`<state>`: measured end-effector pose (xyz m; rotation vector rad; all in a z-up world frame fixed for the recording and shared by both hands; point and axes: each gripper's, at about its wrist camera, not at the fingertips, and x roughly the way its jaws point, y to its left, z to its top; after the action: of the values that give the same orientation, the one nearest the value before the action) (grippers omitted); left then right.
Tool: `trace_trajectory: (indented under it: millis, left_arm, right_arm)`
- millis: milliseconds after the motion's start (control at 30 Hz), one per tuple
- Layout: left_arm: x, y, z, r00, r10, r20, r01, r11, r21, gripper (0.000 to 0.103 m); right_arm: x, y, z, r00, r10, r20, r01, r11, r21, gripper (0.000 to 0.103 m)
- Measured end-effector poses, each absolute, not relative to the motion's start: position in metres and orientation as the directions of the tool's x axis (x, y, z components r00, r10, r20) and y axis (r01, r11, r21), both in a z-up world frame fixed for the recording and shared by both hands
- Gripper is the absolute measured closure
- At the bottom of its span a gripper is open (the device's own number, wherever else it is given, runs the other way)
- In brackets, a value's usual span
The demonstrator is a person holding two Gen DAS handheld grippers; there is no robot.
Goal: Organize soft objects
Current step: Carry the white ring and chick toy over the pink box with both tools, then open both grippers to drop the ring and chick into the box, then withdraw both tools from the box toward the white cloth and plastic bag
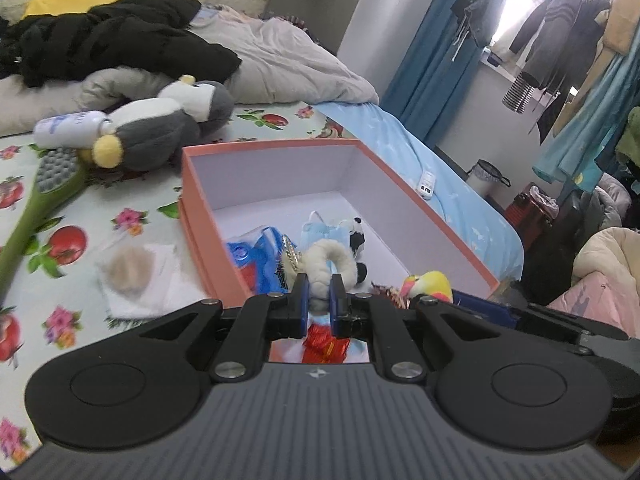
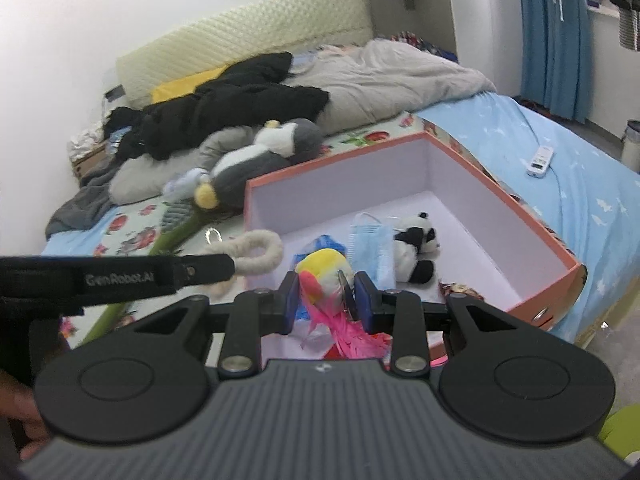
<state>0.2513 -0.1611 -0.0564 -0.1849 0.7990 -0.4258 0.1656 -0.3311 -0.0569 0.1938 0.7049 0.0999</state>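
An open pink box (image 1: 280, 148) with a white inside stands on the bed; it also shows in the right wrist view (image 2: 332, 164). My left gripper (image 1: 319, 294) is shut on a cream fuzzy loop (image 1: 328, 260), held over the box's near left edge; the loop shows from the side in the right wrist view (image 2: 256, 252). My right gripper (image 2: 326, 296) is shut on a yellow, white and pink plush (image 2: 324, 268) with pink feathers, over the box's near side. Inside lie a panda plush (image 2: 414, 248), a blue face mask (image 2: 370, 240) and blue plastic items (image 1: 260, 256).
A grey and white penguin plush (image 1: 160, 124), a white bottle (image 1: 68, 124), a green-handled brush (image 1: 44, 196) and a white cloth with a beige pad (image 1: 132, 272) lie on the floral sheet left of the box. Black clothing (image 1: 112, 40), a grey quilt (image 1: 288, 60), a remote (image 2: 540, 160).
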Motion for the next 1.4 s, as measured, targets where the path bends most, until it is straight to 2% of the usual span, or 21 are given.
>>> trace_trajectory:
  millis: [367, 600, 667, 733, 800, 833, 1067, 1400]
  left_arm:
    - [0.345, -0.217, -0.107, 0.519, -0.443, -0.731, 0.339, 0.892, -0.3, 0.091]
    - [0.374, -0.229, -0.134, 0.477, -0.435, -0.764, 0.345, 0.892, -0.293, 0.091]
    - [0.376, -0.23, -0.137, 0.48, -0.432, -0.764, 0.349, 0.893, -0.285, 0.09]
    - [0.376, -0.231, -0.139, 0.468, -0.429, -0.773, 0.356, 0.892, -0.28, 0.075]
    - [0.373, -0.229, -0.137, 0.477, -0.428, -0.768, 0.352, 0.893, -0.279, 0.063]
    - [0.37, -0.228, -0.135, 0.484, -0.426, -0.764, 0.352, 0.894, -0.276, 0.061]
    - [0.341, -0.212, -0.108, 0.519, -0.414, -0.748, 0.35, 0.901, -0.256, 0.061]
    - [0.26, -0.168, -0.053, 0.596, -0.429, -0.679, 0.349, 0.9, -0.263, 0.061]
  right_arm:
    - [0.243, -0.377, -0.112, 0.676, 0.137, -0.724, 0.067, 0.967, 0.245, 0.069]
    - [0.274, -0.388, -0.137, 0.644, 0.118, -0.756, 0.106, 0.965, 0.241, 0.068]
    - [0.278, -0.391, -0.143, 0.633, 0.122, -0.765, 0.117, 0.961, 0.249, 0.064]
    - [0.281, -0.394, -0.147, 0.621, 0.13, -0.773, 0.13, 0.955, 0.265, 0.056]
    - [0.28, -0.395, -0.149, 0.617, 0.131, -0.776, 0.139, 0.952, 0.271, 0.051]
    - [0.279, -0.394, -0.148, 0.617, 0.13, -0.776, 0.14, 0.953, 0.27, 0.05]
    - [0.255, -0.382, -0.126, 0.643, 0.13, -0.755, 0.134, 0.951, 0.279, 0.049]
    - [0.194, -0.349, -0.068, 0.718, 0.126, -0.684, 0.079, 0.962, 0.261, 0.049]
